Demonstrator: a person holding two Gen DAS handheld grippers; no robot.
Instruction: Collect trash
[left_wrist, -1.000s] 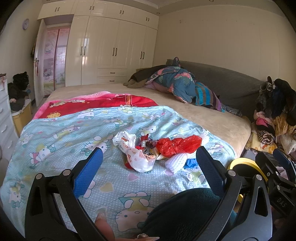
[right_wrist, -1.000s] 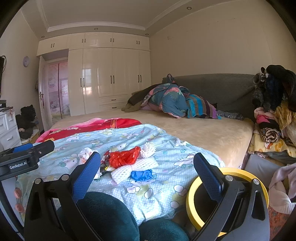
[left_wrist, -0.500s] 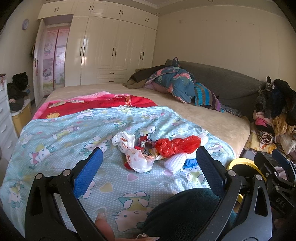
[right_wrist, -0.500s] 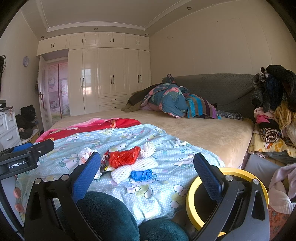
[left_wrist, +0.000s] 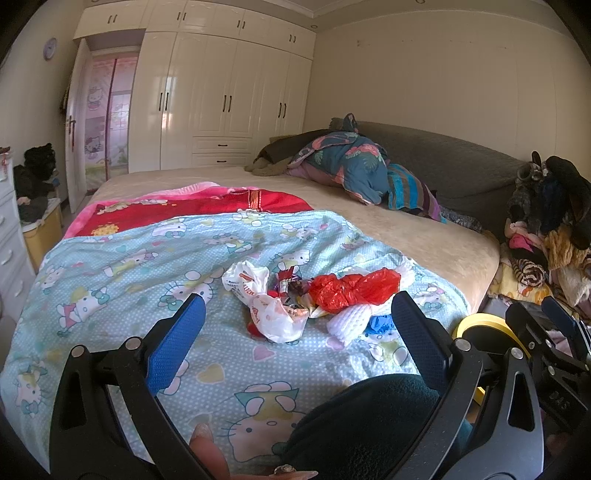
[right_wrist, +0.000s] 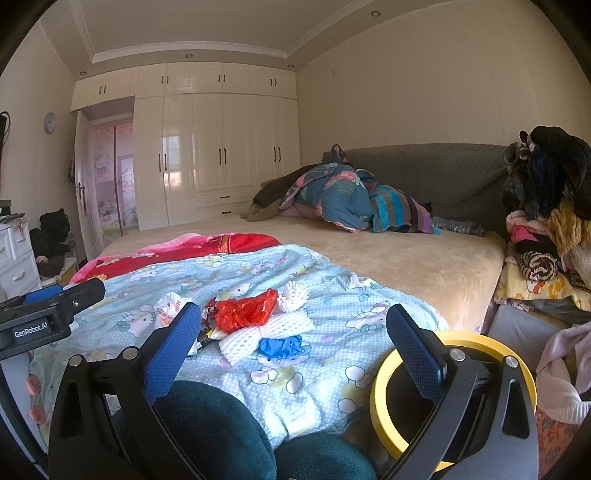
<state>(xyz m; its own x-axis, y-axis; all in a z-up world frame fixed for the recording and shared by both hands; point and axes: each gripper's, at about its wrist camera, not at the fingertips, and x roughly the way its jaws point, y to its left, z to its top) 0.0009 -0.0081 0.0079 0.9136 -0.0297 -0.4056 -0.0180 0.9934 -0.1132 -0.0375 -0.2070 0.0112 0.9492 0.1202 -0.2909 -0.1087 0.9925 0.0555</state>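
Nothing changed over last second: your grippers have not moved, no trash collected yet. Left gripper (left_wrist: 297, 328) jaws wide, empty. Right gripper (right_wrist: 290, 341) jaws wide, empty. Trash pile (left_wrist: 314, 299) on blanket (left_wrist: 147, 258), 12 o'clock of left gripper. Bin (right_wrist: 476, 341) at 3 o'clock of pile.

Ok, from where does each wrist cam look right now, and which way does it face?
Left wrist: on the open left gripper, low at the bed's near edge, facing the trash pile; a fingertip and the right gripper show.
Right wrist: on the open right gripper, facing the same way; the left gripper shows.
Shared: red bag, yellow-rimmed bin, wardrobe.
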